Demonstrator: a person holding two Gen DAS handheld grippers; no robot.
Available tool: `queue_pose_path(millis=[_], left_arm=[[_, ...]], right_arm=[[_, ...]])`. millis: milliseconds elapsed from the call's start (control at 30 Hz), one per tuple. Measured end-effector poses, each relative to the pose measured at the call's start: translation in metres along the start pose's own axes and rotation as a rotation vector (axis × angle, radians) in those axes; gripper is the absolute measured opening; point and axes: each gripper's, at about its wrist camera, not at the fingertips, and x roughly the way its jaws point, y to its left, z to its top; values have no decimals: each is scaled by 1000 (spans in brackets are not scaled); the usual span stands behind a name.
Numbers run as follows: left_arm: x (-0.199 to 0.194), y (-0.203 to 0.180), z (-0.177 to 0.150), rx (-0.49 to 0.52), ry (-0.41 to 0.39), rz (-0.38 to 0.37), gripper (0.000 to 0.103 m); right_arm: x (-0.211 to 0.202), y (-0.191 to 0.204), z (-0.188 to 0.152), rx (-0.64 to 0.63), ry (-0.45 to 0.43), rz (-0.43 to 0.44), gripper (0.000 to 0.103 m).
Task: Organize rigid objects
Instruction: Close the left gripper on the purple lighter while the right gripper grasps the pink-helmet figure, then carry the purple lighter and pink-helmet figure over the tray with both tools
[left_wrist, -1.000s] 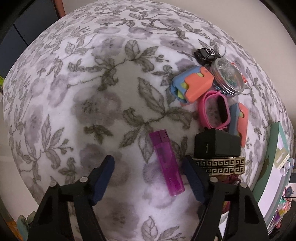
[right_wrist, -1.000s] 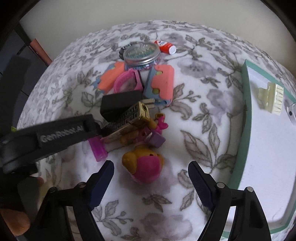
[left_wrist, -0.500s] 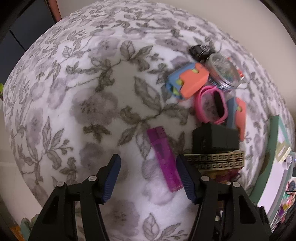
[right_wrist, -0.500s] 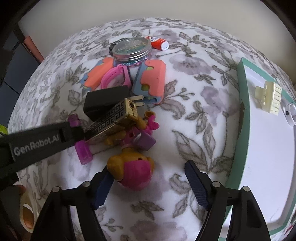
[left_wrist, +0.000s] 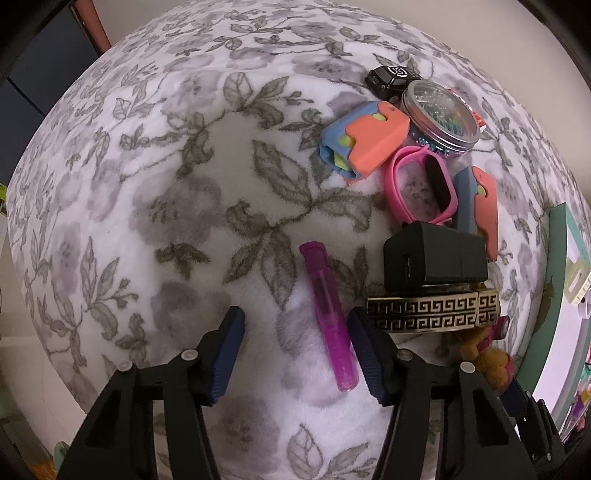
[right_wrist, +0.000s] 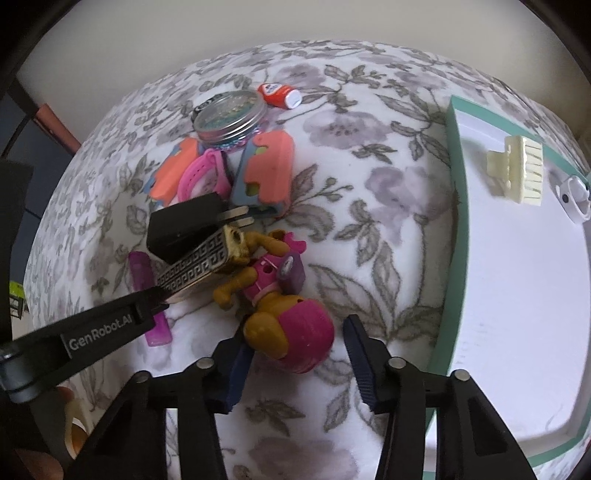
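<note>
While both tools hang low over the flowered blanket (left_wrist: 155, 206), each one is closing around its own object. The left tool (left_wrist: 295, 347) points down at the purple lighter (left_wrist: 330, 325); the lighter lies between its fingers, very close to the right finger (left_wrist: 364, 354), but the left one is apart from it, so I judge nothing is gripped yet. The right tool (right_wrist: 295, 354) is closing around the pink and brown toy figure (right_wrist: 291, 332); one finger (right_wrist: 236, 373) seems to touch the head of the toy and the other is a little apart, so it has no firm hold. I think these two were chosen because they lie at the near edge of the heap and can be reached from above. The white tray with green rim (right_wrist: 456, 229) stands on the right, with a cream hair clip (right_wrist: 517, 170) already inside, so it is probably the place for the objects. The rest is crowded: the gold patterned lighter (left_wrist: 432, 312) and the black charger (left_wrist: 432, 258) lie just beside the purple one, and the left tool could push them. Further away are the pink band (left_wrist: 421, 184), two orange and blue toys (left_wrist: 364, 142), the glass jar (left_wrist: 439, 114), a small black car (left_wrist: 388, 79) and a red bottle (right_wrist: 279, 95).
</note>
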Motion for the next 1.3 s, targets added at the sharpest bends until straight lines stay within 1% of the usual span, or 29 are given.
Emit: queue_pose_path(millis=[33, 133, 200, 267, 333, 533, 700, 800, 867, 1000, 1100, 1200, 1300], left_arm=[[-1, -1, 0, -1, -4, -2, 53], [-2, -1, 2, -3, -10, 1, 43], [-3, 1, 3, -6, -12, -1, 41], [-3, 1, 4, -12, -15, 0, 35], [-5, 3, 6, -17, -18, -1, 28], [-6, 11, 8, -36, -23, -4, 20], [-6, 11, 7, -46, -25, -11, 20], [-8, 12, 7, -56, -29, -31, 20], [-11, 14, 7, -65, -36, -50, 20], [-21, 17, 8, -74, -61, -60, 20], [-34, 21, 10, -85, -94, -74, 20], [-51, 24, 12, -90, -149, -90, 20], [-73, 23, 11, -87, -211, -113, 20]], right_arm=[[-2, -5, -1, 13, -1, 3, 44], [-4, -15, 0, 51, -3, 27, 43], [-5, -18, 0, 66, -5, 37, 43], [-6, -20, 0, 76, -6, 44, 43], [-6, -21, 0, 76, -6, 42, 43], [-6, -20, -1, 68, -7, 32, 43], [-6, -20, 0, 87, -2, 49, 43], [-8, -24, -1, 104, 0, 62, 43], [-10, -26, 0, 114, -2, 70, 43], [-19, -29, 1, 130, -20, 88, 43], [-26, -32, 2, 152, -32, 107, 43], [-36, -35, 5, 167, -60, 132, 43], [-54, -37, 8, 186, -109, 162, 43]])
